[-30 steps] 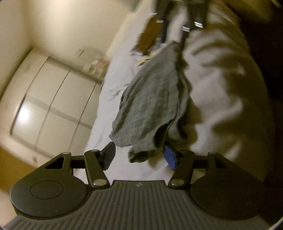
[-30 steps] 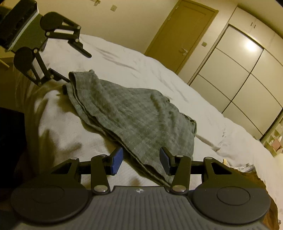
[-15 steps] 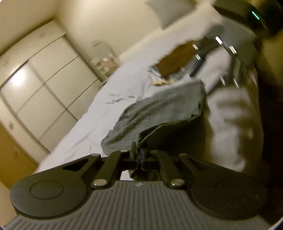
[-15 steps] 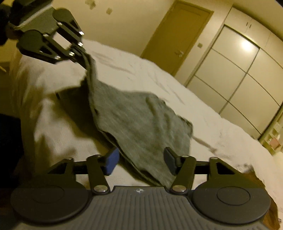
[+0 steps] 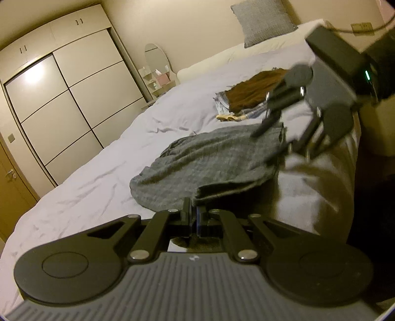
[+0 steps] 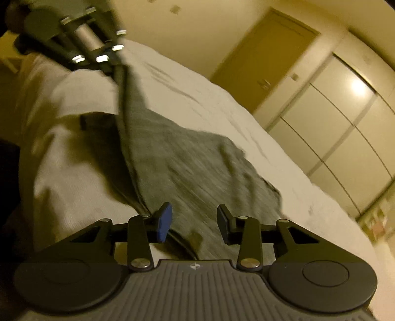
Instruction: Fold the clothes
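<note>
A grey garment (image 5: pixel 209 158) lies crumpled near the edge of the white bed (image 5: pixel 98 172). In the left wrist view my left gripper (image 5: pixel 193 217) is shut on the garment's near corner, which is raised off the sheet. The right wrist view shows that same left gripper (image 6: pixel 118 71) pinching the far corner, with the cloth (image 6: pixel 185 168) stretched down from it. My right gripper (image 6: pixel 193 222) is open, its blue-padded fingers either side of the garment's near edge. From the left wrist it appears as the right gripper (image 5: pixel 271 145) hovering open over the cloth's far end.
A pile of other clothes with a brown piece on top (image 5: pixel 254 93) lies further up the bed, below a grey pillow (image 5: pixel 264 22). A sliding wardrobe (image 5: pixel 74 98), an oval mirror (image 5: pixel 156 56) and a door (image 6: pixel 259 56) line the walls. The bed's edge drops away beside the garment.
The left gripper closed on the garment's corner and lifted it, pulling the cloth taut. The right gripper stayed open and moved in low over the opposite edge.
</note>
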`<act>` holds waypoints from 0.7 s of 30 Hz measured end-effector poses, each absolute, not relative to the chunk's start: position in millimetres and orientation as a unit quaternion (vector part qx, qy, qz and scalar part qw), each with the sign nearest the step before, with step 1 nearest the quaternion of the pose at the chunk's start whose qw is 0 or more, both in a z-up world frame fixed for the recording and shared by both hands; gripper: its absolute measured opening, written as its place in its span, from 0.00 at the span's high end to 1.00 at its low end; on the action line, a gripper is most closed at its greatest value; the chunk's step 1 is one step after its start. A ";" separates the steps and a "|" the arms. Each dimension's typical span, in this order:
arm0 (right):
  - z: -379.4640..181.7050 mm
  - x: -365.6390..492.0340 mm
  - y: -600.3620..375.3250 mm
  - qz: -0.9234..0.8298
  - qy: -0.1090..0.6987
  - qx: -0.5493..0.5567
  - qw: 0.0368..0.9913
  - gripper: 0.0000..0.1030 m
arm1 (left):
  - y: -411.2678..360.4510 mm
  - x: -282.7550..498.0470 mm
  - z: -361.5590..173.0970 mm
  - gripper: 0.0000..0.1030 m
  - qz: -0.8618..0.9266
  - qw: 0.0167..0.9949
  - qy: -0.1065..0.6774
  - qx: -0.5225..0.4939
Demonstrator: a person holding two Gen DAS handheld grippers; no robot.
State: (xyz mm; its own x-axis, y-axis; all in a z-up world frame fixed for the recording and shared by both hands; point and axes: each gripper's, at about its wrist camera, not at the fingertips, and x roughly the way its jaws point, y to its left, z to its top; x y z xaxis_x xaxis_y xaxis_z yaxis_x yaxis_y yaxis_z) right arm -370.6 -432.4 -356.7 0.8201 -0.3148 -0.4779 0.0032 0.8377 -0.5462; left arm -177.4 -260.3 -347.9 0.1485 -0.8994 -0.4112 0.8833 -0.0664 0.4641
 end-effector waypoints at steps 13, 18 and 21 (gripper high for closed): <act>-373.0 -404.7 -452.0 -0.103 0.343 -0.340 0.870 0.45 | -237.1 -202.8 -422.5 0.61 -0.553 0.598 -0.163 0.557; -377.5 -409.6 -455.4 -0.096 0.355 -0.381 0.849 0.40 | -256.1 -209.7 -442.2 0.55 -0.535 0.560 -0.231 0.589; -383.7 -410.1 -455.6 -0.091 0.360 -0.408 0.834 0.40 | -270.8 -209.8 -443.7 0.62 -0.544 0.555 -0.230 0.586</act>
